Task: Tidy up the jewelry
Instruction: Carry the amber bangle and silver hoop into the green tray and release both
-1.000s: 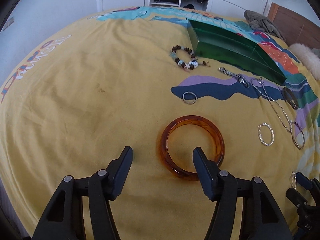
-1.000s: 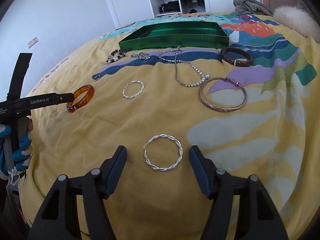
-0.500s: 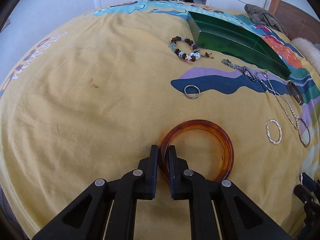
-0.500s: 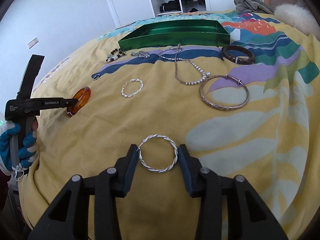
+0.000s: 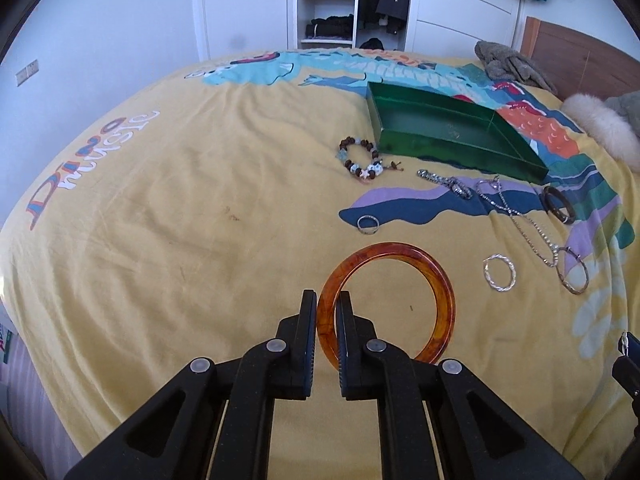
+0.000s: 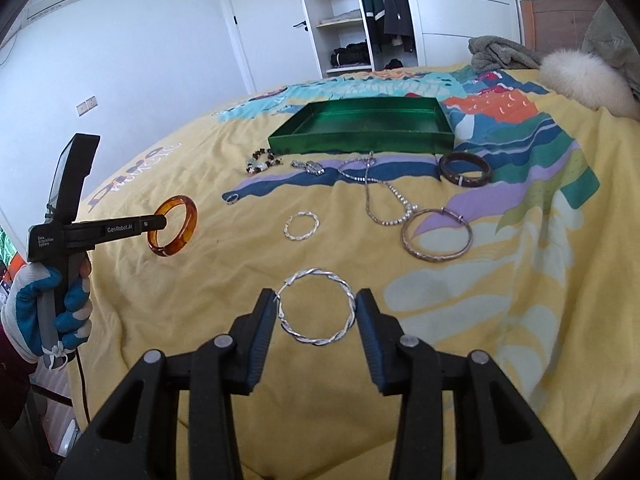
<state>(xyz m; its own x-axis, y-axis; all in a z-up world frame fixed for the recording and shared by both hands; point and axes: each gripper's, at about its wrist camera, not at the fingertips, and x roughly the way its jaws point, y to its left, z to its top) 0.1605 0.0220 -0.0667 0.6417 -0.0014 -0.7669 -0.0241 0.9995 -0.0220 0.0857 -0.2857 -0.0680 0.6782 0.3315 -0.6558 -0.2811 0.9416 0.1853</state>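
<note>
Yellow bedspread [image 5: 168, 208] fills both views, and you've got the green tray [image 6: 360, 128] sitting empty near its far end, with loose jewelry strung out in front of it. Your left gripper [image 5: 327, 312] is pinched nearly closed on the near-left rim of the amber bangle [image 5: 400, 256], and your right gripper [image 6: 316, 314] stands about half open, its pads pressing both sides of the twisted silver hoop [image 6: 318, 306]. Judging by the right wrist view, that bangle hangs clear of the bedspread; the left wrist view alone wouldn't tell you that. The left wrist view, though, shows the pads biting only a short arc of rim, so the bangle could swing or slide out if you tilt fast on the way to the tray. Watch the hoop too: thin wire squeezed across its width may flex or pop free. The silver bangle [image 6: 436, 236], rhinestone chain [image 6: 384, 204] and dark bangle [image 6: 464, 170] read clearly from the right; the beaded bracelet [image 5: 362, 160] and small ring [image 5: 368, 225] read better from the left.
</note>
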